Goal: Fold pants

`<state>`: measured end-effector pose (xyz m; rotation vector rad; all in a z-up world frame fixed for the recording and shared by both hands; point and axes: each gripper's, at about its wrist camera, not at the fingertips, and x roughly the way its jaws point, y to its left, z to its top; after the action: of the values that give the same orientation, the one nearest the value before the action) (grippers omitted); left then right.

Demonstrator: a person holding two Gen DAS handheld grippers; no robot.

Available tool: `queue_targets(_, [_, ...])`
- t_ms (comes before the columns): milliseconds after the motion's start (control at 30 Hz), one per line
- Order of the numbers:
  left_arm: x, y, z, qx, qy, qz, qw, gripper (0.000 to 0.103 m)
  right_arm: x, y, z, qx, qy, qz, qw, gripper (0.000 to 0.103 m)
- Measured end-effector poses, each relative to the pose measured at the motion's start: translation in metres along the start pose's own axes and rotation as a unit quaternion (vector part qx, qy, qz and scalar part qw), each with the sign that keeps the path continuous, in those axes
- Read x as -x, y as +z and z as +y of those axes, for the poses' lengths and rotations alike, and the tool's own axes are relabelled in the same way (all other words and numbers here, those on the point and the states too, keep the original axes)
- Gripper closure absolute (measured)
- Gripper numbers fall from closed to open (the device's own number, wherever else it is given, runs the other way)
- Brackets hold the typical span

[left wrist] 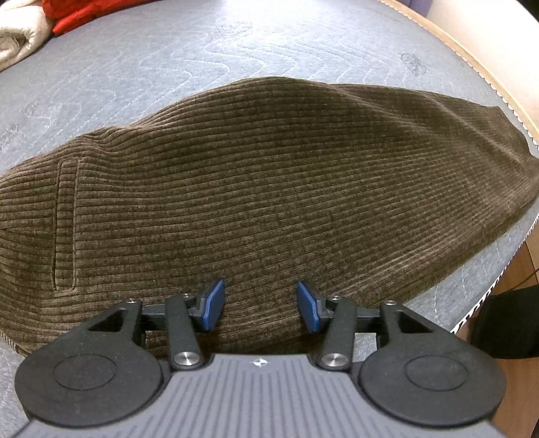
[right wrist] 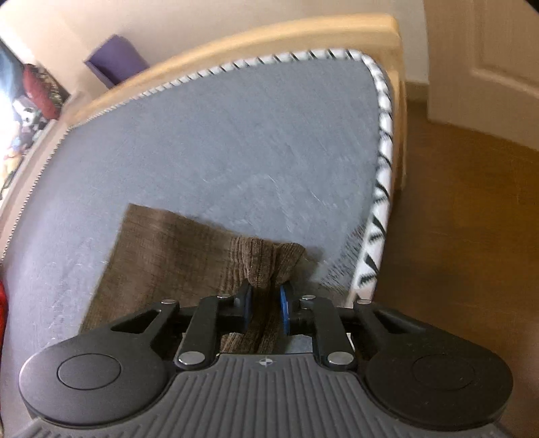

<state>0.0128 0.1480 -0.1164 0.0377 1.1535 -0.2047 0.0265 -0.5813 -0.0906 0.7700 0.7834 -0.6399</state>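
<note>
Brown corduroy pants (left wrist: 269,185) lie spread across a grey quilted mattress (left wrist: 168,60), a pocket seam showing at their left. My left gripper (left wrist: 259,283) hovers over the near edge of the pants. It is open, its blue pads (left wrist: 215,303) well apart with nothing pinched. In the right wrist view a corner of the pants (right wrist: 168,249) lies near the mattress (right wrist: 219,134) edge. My right gripper (right wrist: 266,293) is shut on a bunched-up fold of that fabric, which rises in a hump just past the fingertips.
A red cloth (left wrist: 77,13) and a cream towel (left wrist: 20,40) lie at the far left of the mattress. A wooden bed frame (right wrist: 235,43) borders it. Brown floor (right wrist: 454,219) and a white door (right wrist: 488,50) are to the right, a purple box (right wrist: 114,60) behind.
</note>
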Motion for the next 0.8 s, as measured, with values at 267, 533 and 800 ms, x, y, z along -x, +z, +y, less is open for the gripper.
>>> queue_targets(267, [0.002,0.002,0.004,0.011,-0.004,0.004,0.9999,0.049,0.118,-0.078,0.148,0.254,0.065,-0.166,0.951,0.089])
queue_targets(533, [0.009,0.0,0.02,0.047,-0.012,0.006,0.9988,0.049,0.196,-0.349,0.256,0.616,0.253,-0.105,0.739,0.086])
queue_targets(800, [0.016,-0.006,0.027,0.053,-0.025,0.007,0.9982,0.042,0.191,-0.465,0.236,0.731,0.277,0.096,0.616,0.075])
